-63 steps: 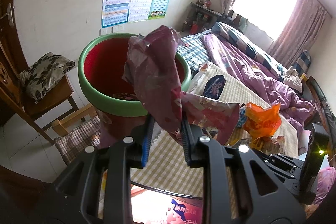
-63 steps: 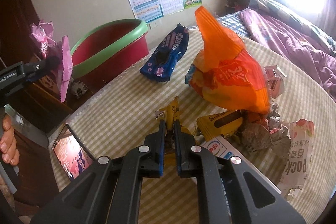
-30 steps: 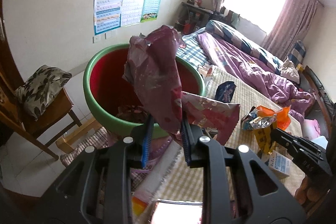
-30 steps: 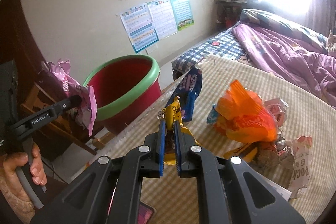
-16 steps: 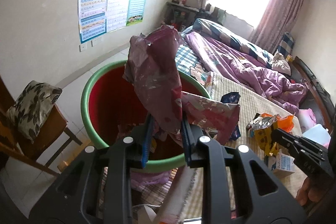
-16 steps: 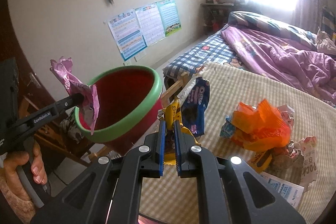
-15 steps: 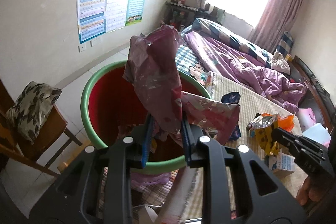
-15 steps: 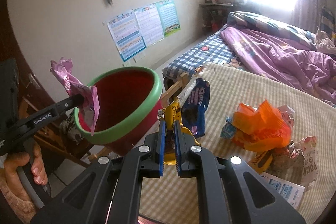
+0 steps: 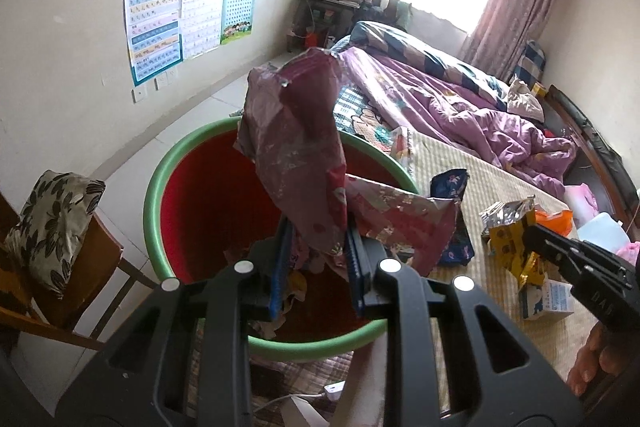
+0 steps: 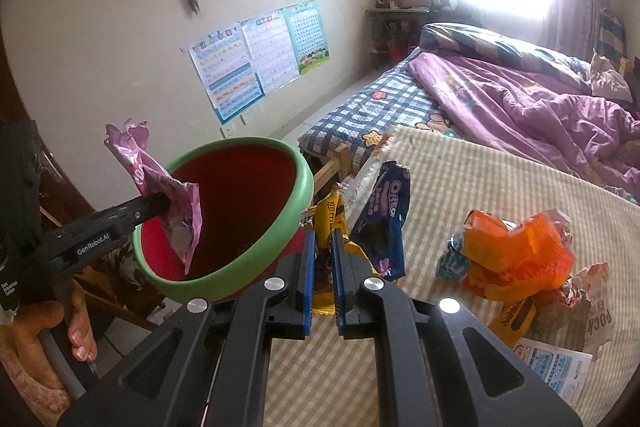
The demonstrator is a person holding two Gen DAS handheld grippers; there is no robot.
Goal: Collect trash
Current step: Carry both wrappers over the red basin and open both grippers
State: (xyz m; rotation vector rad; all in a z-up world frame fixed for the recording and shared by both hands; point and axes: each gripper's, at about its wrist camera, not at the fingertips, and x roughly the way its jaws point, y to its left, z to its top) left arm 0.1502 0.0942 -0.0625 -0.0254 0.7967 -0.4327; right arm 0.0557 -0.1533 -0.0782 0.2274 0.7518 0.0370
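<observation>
My left gripper [image 9: 316,243] is shut on a crumpled pink wrapper [image 9: 296,143] and holds it over the red bin with a green rim [image 9: 192,183]. The right wrist view shows that left gripper [image 10: 160,203] and the pink wrapper [image 10: 168,199] above the bin [image 10: 248,227]. My right gripper [image 10: 323,243] is shut on a yellow wrapper [image 10: 326,223] beside the bin's rim, above the table edge. The yellow wrapper also shows in the left wrist view [image 9: 508,243]. Some trash lies in the bin's bottom.
On the checked tablecloth [image 10: 460,187] lie a blue Oreo pack [image 10: 386,223], an orange bag [image 10: 516,255], torn wrappers [image 10: 588,299] and a small carton [image 9: 548,299]. A wooden chair with a cushion [image 9: 52,203] stands left of the bin. A bed [image 9: 460,107] lies behind.
Both grippers have moved towards the bin. The pink wrapper now hangs over the bin's opening, and the yellow wrapper has come up close to its rim.
</observation>
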